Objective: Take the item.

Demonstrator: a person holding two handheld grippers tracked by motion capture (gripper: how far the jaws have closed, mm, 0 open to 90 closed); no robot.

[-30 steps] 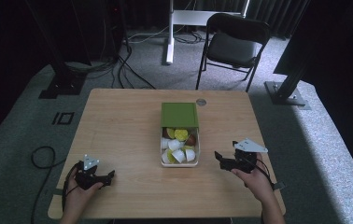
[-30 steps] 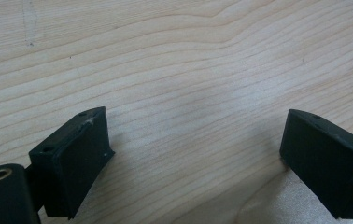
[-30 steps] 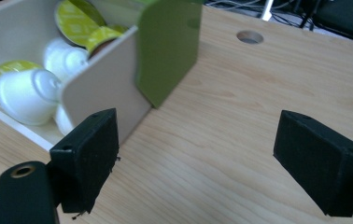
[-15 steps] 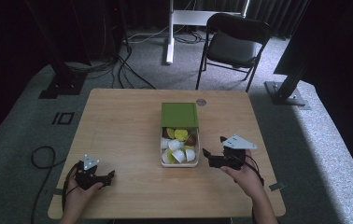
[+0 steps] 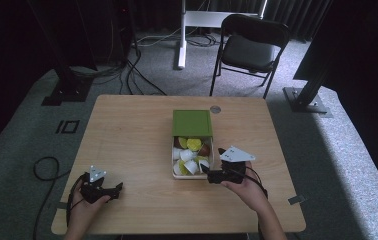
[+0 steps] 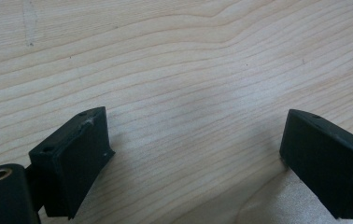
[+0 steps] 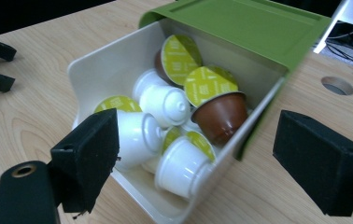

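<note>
Right gripper view: my right claw (image 7: 202,163) is spread wide at the near corner of the white box (image 7: 95,70) of coffee capsules (image 7: 179,165), which sits mid-counter with its green lid (image 7: 240,23) slid half back. Left claw (image 6: 198,158) is spread too, empty over bare counter (image 6: 174,60). Risk as I judge it: the jaws straddle the box wall, so closing could shove the box or tip capsules out.

Left tongs (image 5: 108,191) low, jaws wide (idle); right tongs (image 5: 211,167) gaping, forward
</note>
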